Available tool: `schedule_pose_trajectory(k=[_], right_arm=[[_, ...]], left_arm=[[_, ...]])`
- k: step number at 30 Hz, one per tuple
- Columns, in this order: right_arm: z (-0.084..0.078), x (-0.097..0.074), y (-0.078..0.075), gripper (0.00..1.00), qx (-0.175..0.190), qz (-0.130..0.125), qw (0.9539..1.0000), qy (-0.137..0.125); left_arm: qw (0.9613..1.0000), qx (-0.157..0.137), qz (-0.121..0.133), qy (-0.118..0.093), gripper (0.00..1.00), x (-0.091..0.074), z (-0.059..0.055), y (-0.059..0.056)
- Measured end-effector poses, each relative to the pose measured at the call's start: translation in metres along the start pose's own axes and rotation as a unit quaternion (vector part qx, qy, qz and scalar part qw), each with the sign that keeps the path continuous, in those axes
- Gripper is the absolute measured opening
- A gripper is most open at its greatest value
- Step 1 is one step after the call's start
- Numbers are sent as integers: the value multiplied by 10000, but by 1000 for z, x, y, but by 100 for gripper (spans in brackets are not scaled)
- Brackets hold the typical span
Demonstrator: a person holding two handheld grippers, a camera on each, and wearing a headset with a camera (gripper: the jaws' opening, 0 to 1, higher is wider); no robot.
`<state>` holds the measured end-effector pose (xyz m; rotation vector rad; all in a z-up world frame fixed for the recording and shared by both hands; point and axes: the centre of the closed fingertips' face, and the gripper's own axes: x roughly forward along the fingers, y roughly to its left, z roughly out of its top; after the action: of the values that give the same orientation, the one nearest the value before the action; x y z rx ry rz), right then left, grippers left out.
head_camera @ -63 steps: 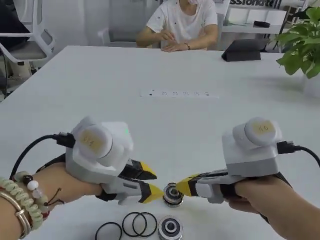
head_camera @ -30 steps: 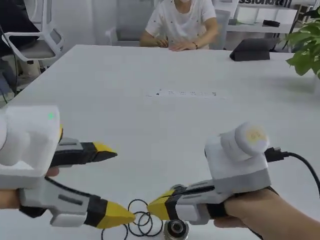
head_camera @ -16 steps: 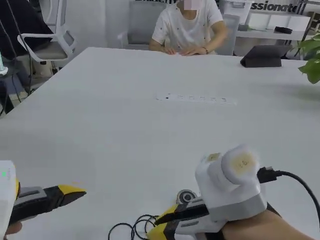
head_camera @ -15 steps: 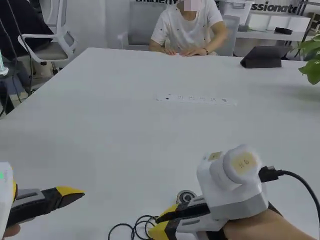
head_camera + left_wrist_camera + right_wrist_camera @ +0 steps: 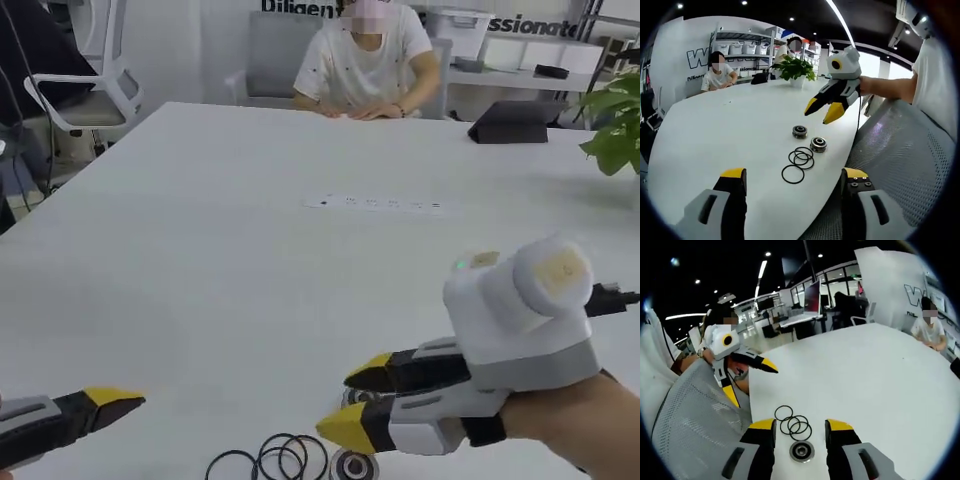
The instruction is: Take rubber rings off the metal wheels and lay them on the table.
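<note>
Left gripper (image 5: 794,173) and right gripper (image 5: 801,424) apart, empty. We judge rubber rings (image 5: 794,424) by table's (image 5: 250,250) near edge light, stretchy; pinch one strand.

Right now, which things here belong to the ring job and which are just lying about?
Job:
- black rubber rings, flat on the white table
- round metal wheel beside them
- second metal wheel just beyond

Lying about:
- white power strip, mid-table
- green leafy plant
- dark wedge-shaped case at the far edge
</note>
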<state>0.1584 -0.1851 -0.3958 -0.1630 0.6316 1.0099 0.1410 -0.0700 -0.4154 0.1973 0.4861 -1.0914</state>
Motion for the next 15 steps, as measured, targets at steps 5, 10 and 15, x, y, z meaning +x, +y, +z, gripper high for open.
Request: schedule_pose_trajectory(k=[5,10,15], right_arm=[[1,-21,-3,52,-8,-93,9998,-165],[4,-48,-8,64,-51,-288,9981,-547],[-12,-69,-16,70,-97,-497,9971,-562]], left_arm=[[10000,2,-31,-36,76,1,2,-3],[10000,14,-61,-26,77,1,2,-3],[10000,32,-46,-32,77,0,3,0]])
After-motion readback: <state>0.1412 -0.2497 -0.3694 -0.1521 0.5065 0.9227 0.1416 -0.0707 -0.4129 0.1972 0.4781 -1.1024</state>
